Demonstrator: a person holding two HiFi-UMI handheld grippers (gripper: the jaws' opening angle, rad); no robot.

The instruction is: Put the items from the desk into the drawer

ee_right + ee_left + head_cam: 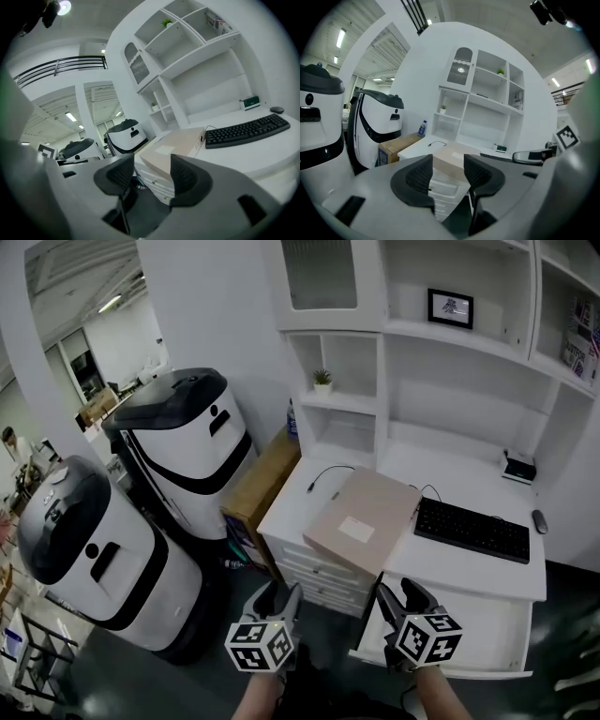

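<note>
Down at the near edge of the head view, the left hand-held gripper point(279, 601) and the right hand-held gripper point(403, 601) hover short of the white worktop point(469, 568). A flat beige box point(361, 519) juts over its near edge, with a keyboard point(472, 529) to the right, a cable point(328, 476) just beyond, and the open drawer point(469, 634) below at near right. From the left gripper view, its jaws stand apart on nothing, the box framed far ahead. From the right gripper view, those jaws are likewise apart and empty. Gripped at one corner, the overhanging box could likely tip to the floor or drag the cable. Left of the shelved white unit stand a cardboard carton point(262, 479) and two white machines point(183, 451).
</note>
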